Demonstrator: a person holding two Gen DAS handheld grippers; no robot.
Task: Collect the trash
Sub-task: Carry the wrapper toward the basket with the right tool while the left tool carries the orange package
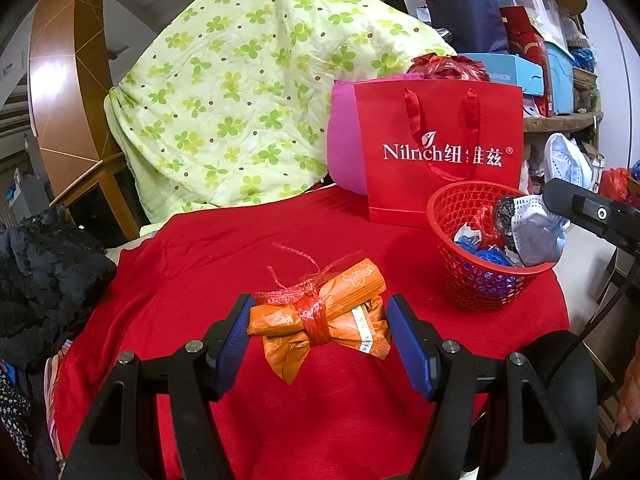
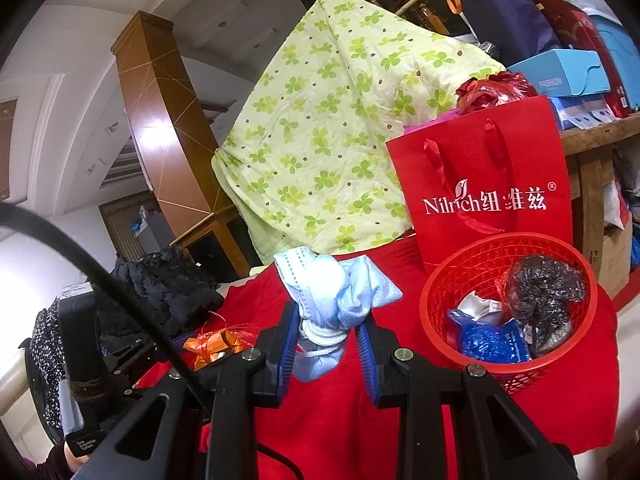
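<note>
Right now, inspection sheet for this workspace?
Surface: red cloth over the table.
Job's things: orange packet tied with red string, on the cloth; red basket with trash; blue mask wad.
Clutter: red gift bag, green quilt, black cloth.
Grippers: left tool open around the packet; right tool shut on the mask wad.
Cables: black cable.
Surroundings: stacked boxes.

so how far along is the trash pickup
Done: the red basket already holds a black bag and blue plastic scraps. In hand: the right gripper is shut on a bundle of light-blue masks, near the basket. Left: the orange wrapper bundle lies on the red cloth between the open left gripper fingers, not yet grasped.
</note>
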